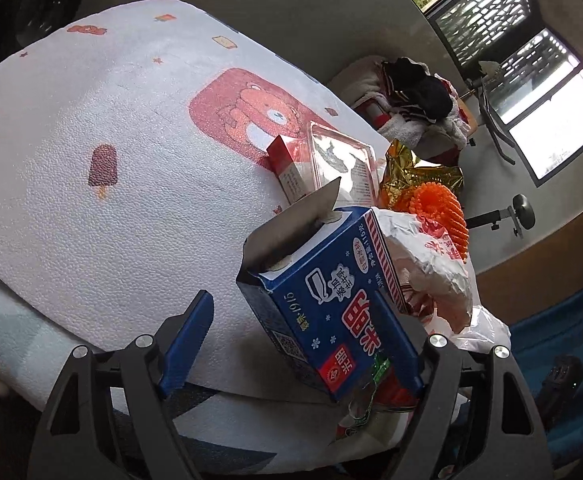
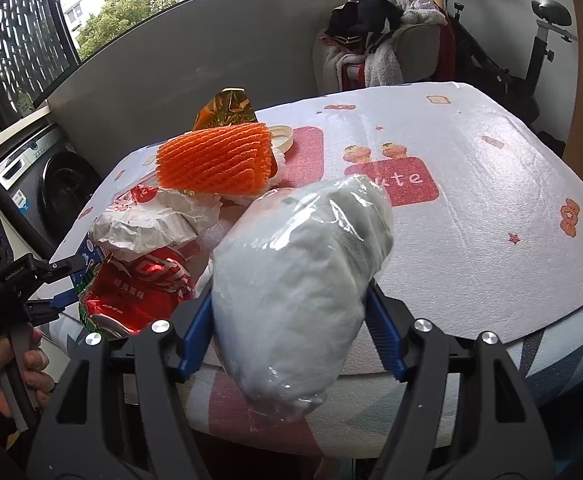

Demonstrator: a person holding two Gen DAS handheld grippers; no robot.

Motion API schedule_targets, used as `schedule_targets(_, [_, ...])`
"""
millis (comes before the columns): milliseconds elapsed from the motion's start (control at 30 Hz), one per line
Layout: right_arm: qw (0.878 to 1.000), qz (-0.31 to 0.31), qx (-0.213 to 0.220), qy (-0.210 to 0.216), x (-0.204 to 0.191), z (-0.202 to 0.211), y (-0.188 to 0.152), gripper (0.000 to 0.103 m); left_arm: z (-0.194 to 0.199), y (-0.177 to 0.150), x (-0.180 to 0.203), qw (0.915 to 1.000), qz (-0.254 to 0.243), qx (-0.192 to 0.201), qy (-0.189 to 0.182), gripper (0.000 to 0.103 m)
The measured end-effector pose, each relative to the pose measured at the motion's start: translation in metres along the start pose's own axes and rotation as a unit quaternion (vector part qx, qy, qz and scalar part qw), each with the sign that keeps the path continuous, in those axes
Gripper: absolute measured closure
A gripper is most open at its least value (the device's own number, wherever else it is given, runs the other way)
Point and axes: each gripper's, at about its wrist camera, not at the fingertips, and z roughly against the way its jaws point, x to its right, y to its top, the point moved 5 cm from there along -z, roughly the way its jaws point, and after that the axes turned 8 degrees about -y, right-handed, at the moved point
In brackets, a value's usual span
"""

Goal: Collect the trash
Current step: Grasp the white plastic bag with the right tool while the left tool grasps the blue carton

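We're pinching the plastic-wrapped bundle w/ right claw; left claw spread, blue carton betw. fingers; trash pile at 10 o'clock on tabletop.

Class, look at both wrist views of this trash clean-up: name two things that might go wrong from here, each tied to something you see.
1. The blue carton stands tilted with its flap open beside the left gripper, whose open jaws could tip it off the table edge.
2. The plastic-wrapped white bundle in the right gripper bulges past the pads and may slip.
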Motion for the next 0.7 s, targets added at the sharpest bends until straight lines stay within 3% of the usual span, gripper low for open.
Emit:
schedule_targets(333, [1.000, 0.008, -0.009, -0.001, -0.002, -0.011, -0.001, 0.035, -0.018, 0.005, -0.010, 0.9971, 0.035, 0.013, -0.067, 0.025])
schedule_targets(367, [1.000, 0.008, -0.010, -0.002, -0.003, -0.012, -0.001, 0.035, -0.019, 0.006, -0.009, 0.9969, 0.033, 0.012, -0.070, 0.028])
schedule_targets(433, [1.000, 0.008, -0.010, -0.002, -0.002, -0.012, -0.001, 0.035, -0.020, 0.006, -0.005, 0.9950, 0.032, 0.007, -0.095, 0.045])
schedule_targets(533, [1.000, 0.009, -0.005, -0.004, -0.002, -0.010, 0.001, 0.035, -0.010, 0.012, 0.006, 0.9969, -0.002, 0.020, -0.077, 0.058])
schedule_targets(700, [1.000, 0.012, 0.001, -0.007, -0.003, -0.007, 0.001, 0.035, 0.019, 0.032, 0.028, 0.9945, -0.079, 0.058, -0.039, 0.066])
